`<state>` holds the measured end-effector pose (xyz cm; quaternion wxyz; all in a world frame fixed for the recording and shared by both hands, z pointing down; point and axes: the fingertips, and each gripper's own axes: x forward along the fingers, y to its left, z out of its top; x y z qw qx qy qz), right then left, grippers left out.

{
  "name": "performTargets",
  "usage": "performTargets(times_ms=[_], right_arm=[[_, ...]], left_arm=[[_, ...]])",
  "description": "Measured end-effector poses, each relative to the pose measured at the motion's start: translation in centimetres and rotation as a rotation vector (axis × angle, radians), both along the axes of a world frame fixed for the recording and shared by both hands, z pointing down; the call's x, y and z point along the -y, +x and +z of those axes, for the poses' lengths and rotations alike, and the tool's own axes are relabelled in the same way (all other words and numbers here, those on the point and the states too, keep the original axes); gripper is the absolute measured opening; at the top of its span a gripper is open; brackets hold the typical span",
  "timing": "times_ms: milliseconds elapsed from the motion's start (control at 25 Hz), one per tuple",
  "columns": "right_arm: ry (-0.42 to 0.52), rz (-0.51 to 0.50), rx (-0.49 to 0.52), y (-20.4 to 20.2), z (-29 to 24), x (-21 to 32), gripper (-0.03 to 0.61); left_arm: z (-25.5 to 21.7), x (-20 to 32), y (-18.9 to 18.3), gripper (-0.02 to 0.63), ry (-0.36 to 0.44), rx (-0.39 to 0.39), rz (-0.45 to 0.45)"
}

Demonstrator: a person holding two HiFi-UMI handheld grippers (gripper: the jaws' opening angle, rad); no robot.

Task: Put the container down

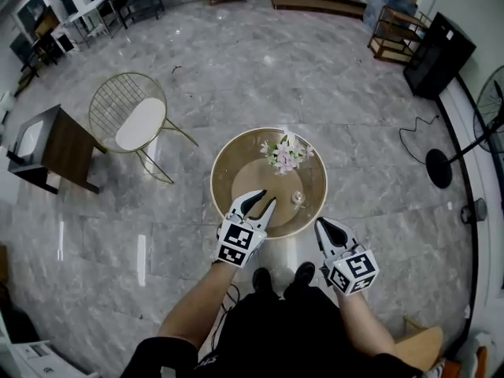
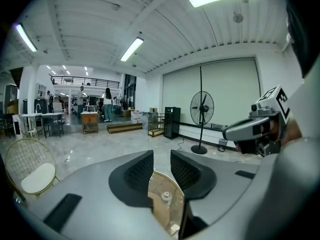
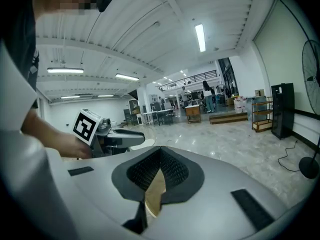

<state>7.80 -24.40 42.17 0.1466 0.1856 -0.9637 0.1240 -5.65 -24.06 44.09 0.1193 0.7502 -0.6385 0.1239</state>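
Note:
A small pale container (image 1: 298,198) stands upright on the round wood-and-glass table (image 1: 223,164), in front of a bunch of pink and white flowers (image 1: 283,154). My left gripper (image 1: 266,200) hovers over the table's near edge, left of the container and apart from it. Its jaws stand a little apart with nothing between them. Through that gap in the left gripper view (image 2: 162,156) I see the container (image 2: 165,197) below on the tabletop. My right gripper (image 1: 321,224) hangs just off the table's near right rim, its jaws shut (image 3: 160,150) on nothing.
A gold wire chair (image 1: 130,116) and a dark side table (image 1: 55,144) stand to the left. A floor fan (image 1: 472,140) with its cable and a black speaker (image 1: 439,53) are at the right. The person's shoes (image 1: 279,278) are just behind the table.

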Motion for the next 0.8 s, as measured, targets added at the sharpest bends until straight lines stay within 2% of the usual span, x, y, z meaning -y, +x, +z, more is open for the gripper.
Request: performTargets(times_ms=[120, 280, 440, 560, 680, 800], right_arm=[[0.004, -0.002, -0.004, 0.5, -0.7, -0.6, 0.014], [0.03, 0.027, 0.037, 1.2, -3.2, 1.4, 0.015], [0.047, 0.022, 0.091, 3.5, -5.7, 3.2, 0.015], [0.07, -0.023, 0.123, 5.6, -7.1, 4.3, 0.015], [0.085, -0.044, 0.141, 8.6, -8.6, 5.7, 0.015], [0.091, -0.061, 0.167, 12.1, -9.6, 7.3, 0.014]], left_arm=[[-2.6, -1.1, -0.6, 0.117, 0.03, 0.006, -0.019], [-5.3, -1.4, -1.2, 0.104, 0.04, 0.031, -0.058], [-7.6, -1.2, 2.0, 0.043, 0.056, 0.057, -0.037], [-9.3, -0.5, 4.5, 0.018, 0.086, 0.101, -0.072], [-10.7, 0.7, 7.5, 0.017, 0.125, 0.053, -0.11], [-12.1, 2.0, 11.4, 0.017, 0.164, -0.023, -0.088]])
